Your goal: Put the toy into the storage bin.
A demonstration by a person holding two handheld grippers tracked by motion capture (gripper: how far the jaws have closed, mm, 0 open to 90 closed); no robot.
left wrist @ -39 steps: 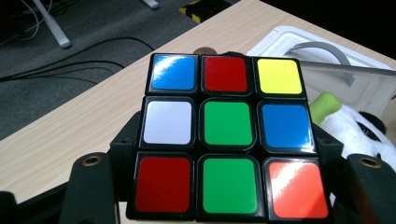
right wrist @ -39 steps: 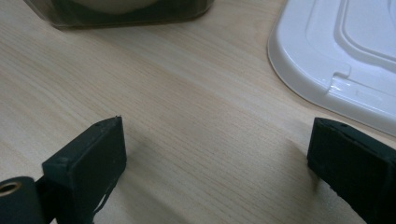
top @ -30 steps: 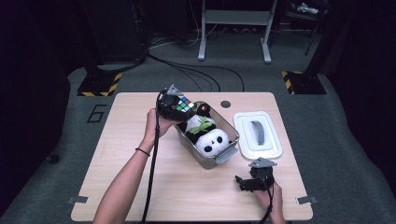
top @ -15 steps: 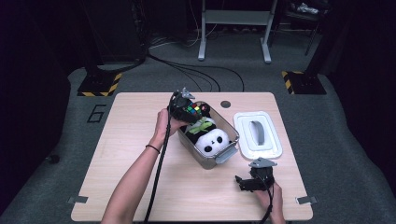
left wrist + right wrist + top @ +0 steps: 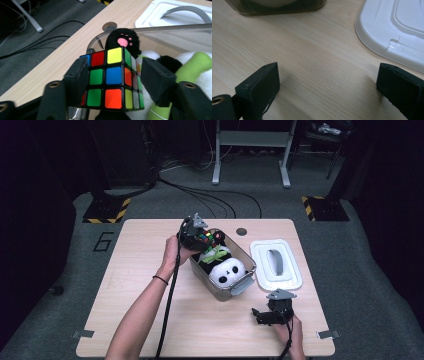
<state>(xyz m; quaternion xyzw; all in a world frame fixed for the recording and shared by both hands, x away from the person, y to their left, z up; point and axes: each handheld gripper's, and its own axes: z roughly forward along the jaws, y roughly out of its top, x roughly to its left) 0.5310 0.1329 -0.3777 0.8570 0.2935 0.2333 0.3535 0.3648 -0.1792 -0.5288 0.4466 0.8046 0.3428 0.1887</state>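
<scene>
Cube [image 5: 112, 78] is pinched between jaws of left gripper [image 5: 113, 82], just closed on it, directly over bin [image 5: 248, 265] w/ panda [image 5: 227, 271]; right gripper [image 5: 327, 90] jaws spread, well apart.

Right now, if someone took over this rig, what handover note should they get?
Left gripper: holds the colour cube between its jaws, which have just been closing, over the far end of the clear box.
Right gripper: open, holding nothing, low over the bare table near the front edge.
Things: the panda plush and a green soft piece lie in the box; the white lid lies to its right, off the box.
Done: plush packed.
Left, likely: set the cube inside, release it, then fit the lid.
</scene>
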